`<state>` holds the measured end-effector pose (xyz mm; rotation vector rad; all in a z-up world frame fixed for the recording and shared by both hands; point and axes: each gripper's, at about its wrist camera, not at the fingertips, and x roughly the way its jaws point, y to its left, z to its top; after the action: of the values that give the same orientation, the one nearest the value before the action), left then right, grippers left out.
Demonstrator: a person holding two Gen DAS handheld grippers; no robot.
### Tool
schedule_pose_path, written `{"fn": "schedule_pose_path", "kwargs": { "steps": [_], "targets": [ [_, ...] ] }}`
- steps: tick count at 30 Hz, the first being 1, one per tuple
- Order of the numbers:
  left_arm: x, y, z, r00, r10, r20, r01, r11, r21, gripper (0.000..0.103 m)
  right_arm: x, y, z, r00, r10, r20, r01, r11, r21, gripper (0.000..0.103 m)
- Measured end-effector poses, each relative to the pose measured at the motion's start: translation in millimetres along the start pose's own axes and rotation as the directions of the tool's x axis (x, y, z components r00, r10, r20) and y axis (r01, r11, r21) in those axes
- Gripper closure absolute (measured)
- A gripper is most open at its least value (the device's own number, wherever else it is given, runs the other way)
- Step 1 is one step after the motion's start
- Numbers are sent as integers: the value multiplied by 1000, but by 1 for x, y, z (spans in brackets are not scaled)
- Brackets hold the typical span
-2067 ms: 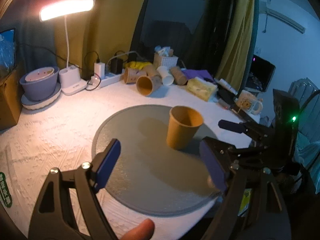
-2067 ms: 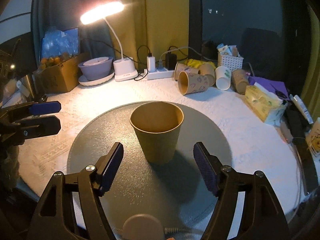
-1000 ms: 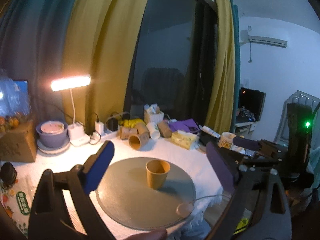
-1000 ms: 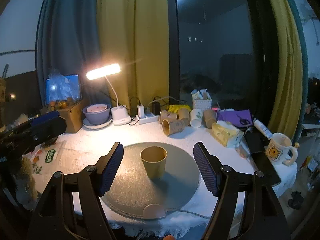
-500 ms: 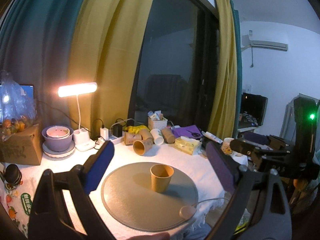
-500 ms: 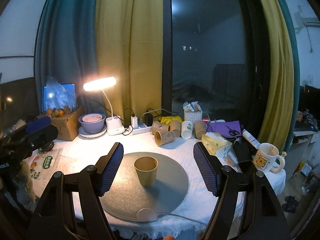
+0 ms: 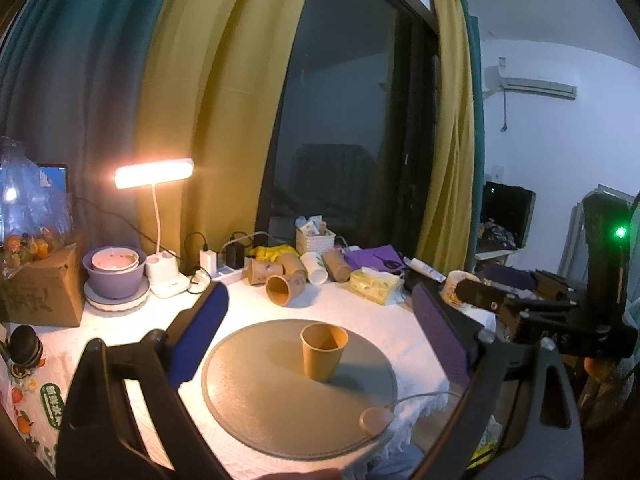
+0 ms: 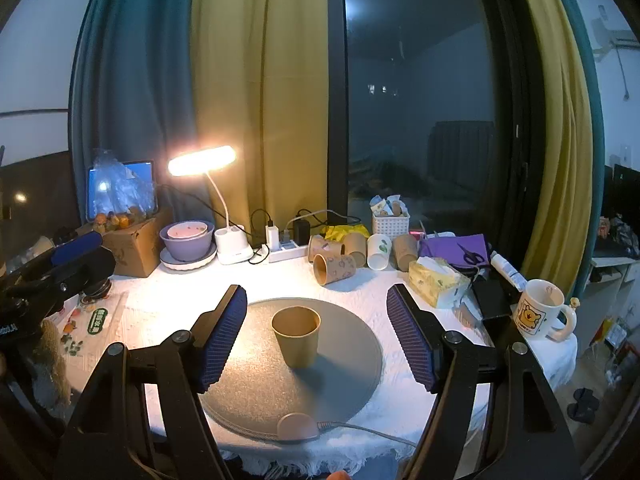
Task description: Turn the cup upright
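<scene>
Right tongs (image 8: pixel 316 334): hanging well back from the bench and above it, pads standing wide apart, gripping nothing; the cup is showing between them only by line of sight, well clear of both pads
Left tongs (image 7: pixel 320 336): likewise standing apart and empty, hovering off the near edge of the bench; the right tongs are showing at the far right of this view, also away from the cup
Small round puck (image 8: pixel 297 427): lying at the near edge of the mat, a white cable trailing off to the right
Mat (image 8: pixel 248 384): a grey round disc lying flat on the white cloth of the bench (image 8: pixel 400 292)
Cup (image 8: pixel 297 336): a plain brown paper cup standing on its base near the middle of the mat, mouth facing up, untouched by either tongs
Progress: judging from the cup sitting upright and both tongs hanging clear and empty, the flip is looking done; nothing seems to be left but confirming the cup is standing steady
Spare cups (image 8: pixel 335 268): lying on their sides in a cluster beyond the mat, well apart from the task cup
Lamp (image 8: pixel 201 161): glowing at the back left, beside a purple bowl (image 8: pixel 187 240)
Mug (image 8: pixel 540 314): sitting at the far right edge of the bench
</scene>
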<state>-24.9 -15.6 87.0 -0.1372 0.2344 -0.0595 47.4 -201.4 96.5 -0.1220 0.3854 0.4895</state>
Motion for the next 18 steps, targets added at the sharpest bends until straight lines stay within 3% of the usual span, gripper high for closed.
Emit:
{"fn": "schedule_pose_path", "kwargs": {
  "steps": [18],
  "targets": [
    [0,-5,0,1000,-23,-5,23,1000,3,9,3,2,-3,1000,6,-9,-6,1000,1,28]
  ]
}}
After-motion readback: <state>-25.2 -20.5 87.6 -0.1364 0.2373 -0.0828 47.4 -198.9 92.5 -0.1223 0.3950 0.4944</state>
